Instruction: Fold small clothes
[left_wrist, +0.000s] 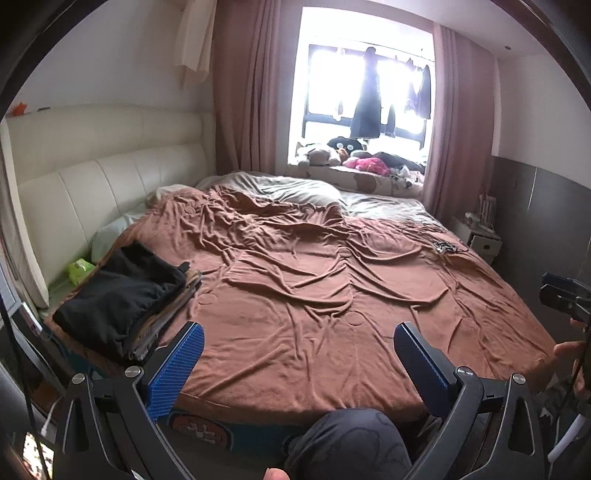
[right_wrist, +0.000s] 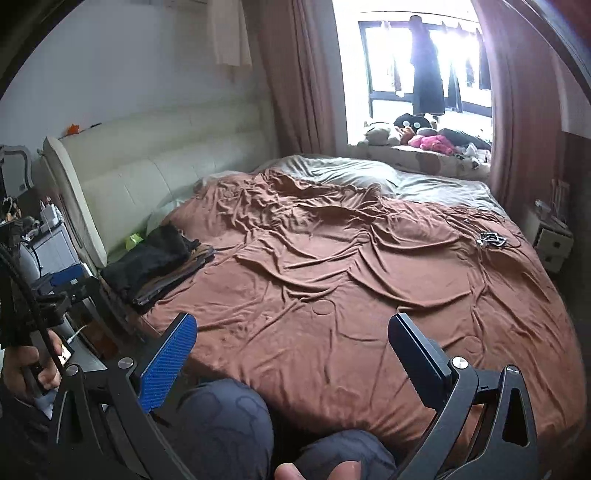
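Your stack of folded clothes (left_wrist: 122, 302) sits at the left of both frames, on the near left corner of the bed, with a black garment (left_wrist: 129, 288) on top and brownish folded pieces (left_wrist: 173, 306) showing beneath its right edge; in the right wrist view the same stack (right_wrist: 159, 266) lies left of centre, just in front of the cream padded headboard (right_wrist: 147, 173). A green packet (left_wrist: 79, 269) lies just behind the stack, against the headboard. Your left gripper (left_wrist: 299, 350) hangs over the near edge of the bed with its jaws spread wide and nothing between them, the blue ribbed pad (left_wrist: 177, 365) just beside the stack's lower right corner. Your right gripper (right_wrist: 291, 350) is likewise splayed and empty above the wrinkled brown blanket (right_wrist: 351, 277). Your knees in dark patterned trousers (right_wrist: 221, 428) press against the bed edge at the bottom of the frame. Farther out, a tangle of cables (right_wrist: 491, 240) rests on the blanket at the right, grey bedding (left_wrist: 295, 188) lies near the window (left_wrist: 369, 92), and plush toys (left_wrist: 332, 151) line the sill.
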